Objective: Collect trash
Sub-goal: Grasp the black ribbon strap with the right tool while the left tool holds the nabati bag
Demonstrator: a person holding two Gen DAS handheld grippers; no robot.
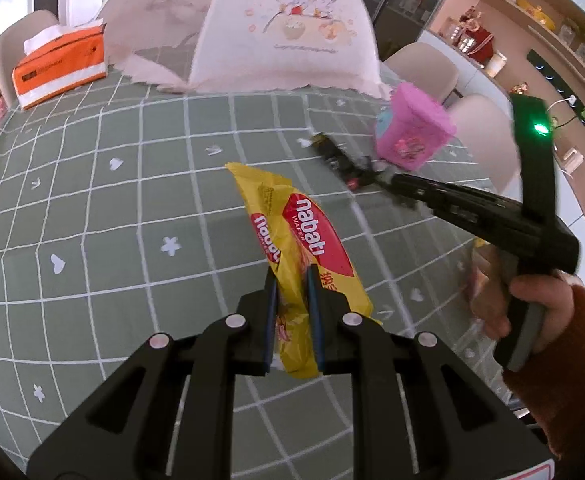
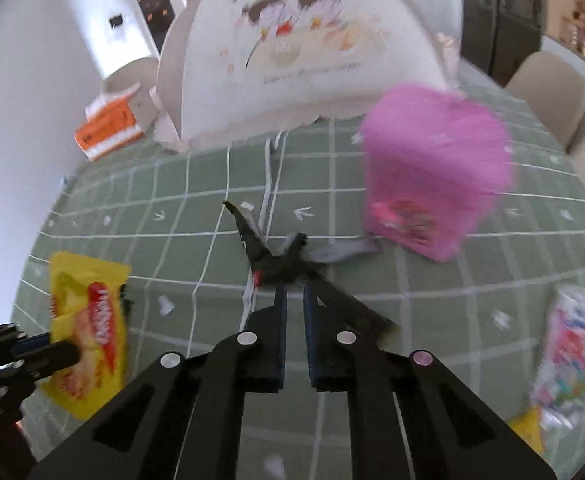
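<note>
Wrappers pinched in both tools

Left tool [image 1: 292, 280] clamps the yellow wafer wrapper [image 1: 296, 232]; right tool [image 2: 294, 296] nips the black wrapper [image 2: 268, 260] by its edge, which might slip.

What we count on the green tablecloth [image 1: 92, 208]

We see three wrappers: one yellow Nabati wrapper [image 1: 296, 248], one black wrapper [image 2: 268, 256], one white-and-pink wrapper [image 2: 568, 352]. We also count one pink bin [image 2: 432, 168], one orange tissue pack [image 1: 60, 64], one mesh food cover [image 1: 284, 28] and two grippers: left gripper [image 1: 292, 280], right gripper [image 2: 294, 296].
</note>
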